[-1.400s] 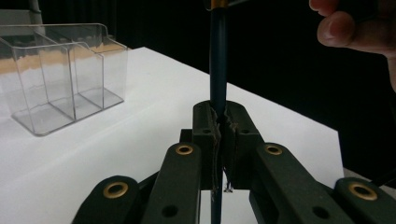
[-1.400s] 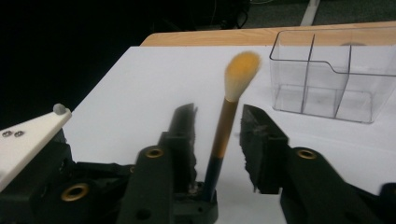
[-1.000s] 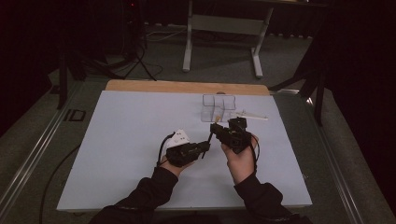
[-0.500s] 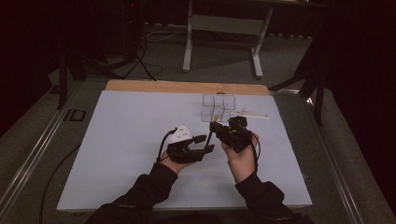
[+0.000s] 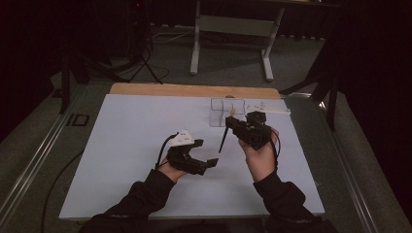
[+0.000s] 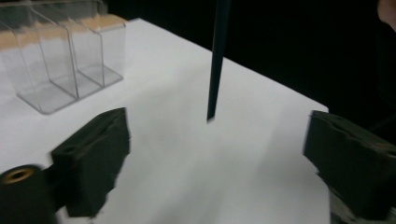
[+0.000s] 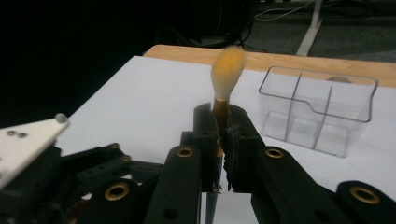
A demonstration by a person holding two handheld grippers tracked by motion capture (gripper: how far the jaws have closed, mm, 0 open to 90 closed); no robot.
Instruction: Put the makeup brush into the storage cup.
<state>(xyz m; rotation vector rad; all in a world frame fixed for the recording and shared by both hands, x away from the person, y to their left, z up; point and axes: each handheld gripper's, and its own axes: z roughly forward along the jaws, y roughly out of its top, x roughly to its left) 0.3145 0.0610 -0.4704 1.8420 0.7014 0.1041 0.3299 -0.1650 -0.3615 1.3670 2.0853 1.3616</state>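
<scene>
High view, left side: the left gripper (image 5: 201, 154) sits low over the white bench (image 5: 126, 145), its jaws spread wide with nothing between them, palm-side hand behind it and sleeve coming in from the bottom edge.
Left gripper view: the dark tapered handle end of the brush (image 6: 217, 60) hangs between the parted jaws but clear of both, its tip just above the bench.
Centre: the brush (image 5: 223, 138) stands nearly upright, bristles up, handle tip pointing down toward the bench.
Right hand: the right gripper (image 5: 236, 127) is raised and clamped on the brush near the ferrule; in the right gripper view the pale orange bristles (image 7: 228, 70) rise above the closed jaws.
Far right: the clear divided organiser (image 5: 226, 112) stands empty just beyond the right gripper; whether anything lies in its back cells is hard to tell.
Risk: the hold is high on a thin, smooth stem, so the brush could pivot or slide if bumped.
Risk, second: closing the left gripper off-centre could knock the handle sideways.
</scene>
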